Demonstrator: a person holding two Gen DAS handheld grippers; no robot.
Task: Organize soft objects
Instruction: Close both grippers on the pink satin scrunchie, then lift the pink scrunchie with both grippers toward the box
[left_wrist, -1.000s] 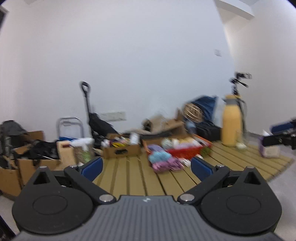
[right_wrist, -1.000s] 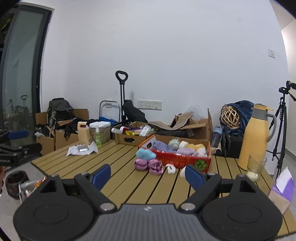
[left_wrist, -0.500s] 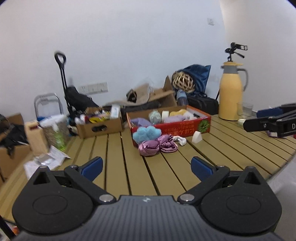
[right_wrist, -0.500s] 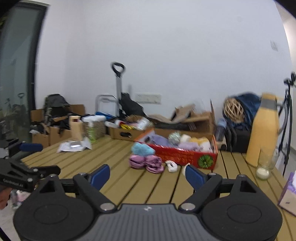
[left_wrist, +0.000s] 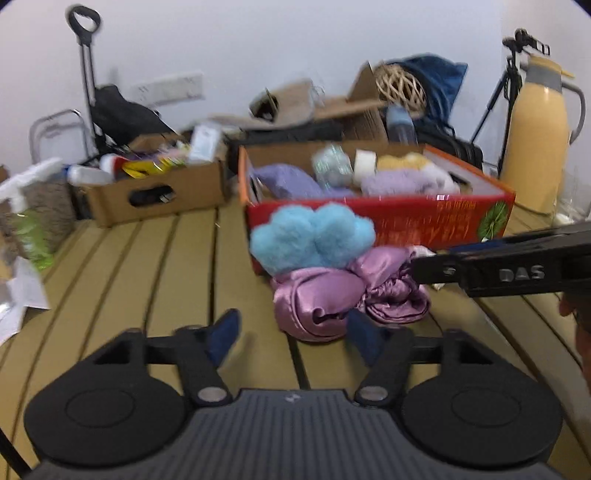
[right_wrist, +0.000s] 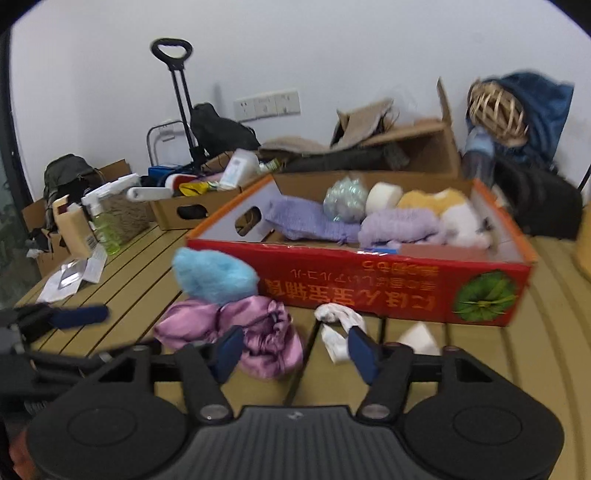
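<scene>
Soft objects: a crumpled purple satin bundle (left_wrist: 351, 299) was seen lying on the bench (left_wrist: 147, 266), just in front of the red box (left_wrist: 424, 221), with a fluffy blue piece (left_wrist: 310, 240) resting on top of it and against the box wall.
Other loose pieces: a small white cloth (right_wrist: 338, 325) and a white wedge (right_wrist: 419, 338) were seen on the slats beside the satin, close to the box front.
Handling: the satin was judged light, limp and slippery, likely to slide out of a shallow pinch; the blue piece was judged very light and compressible, nothing fragile.
Where to hold: a thick fold of the satin was judged the best place, taken deep between the pads; the blue piece could be pinched through its middle.
Red box: it was seen already holding lilac, yellow and white soft things.
Left gripper (left_wrist: 291, 334): it was held partly open and empty, just short of the satin.
Right gripper (right_wrist: 295, 349): it was likewise partly open and empty, its left finger in front of the satin and its right finger by the white cloth.
</scene>
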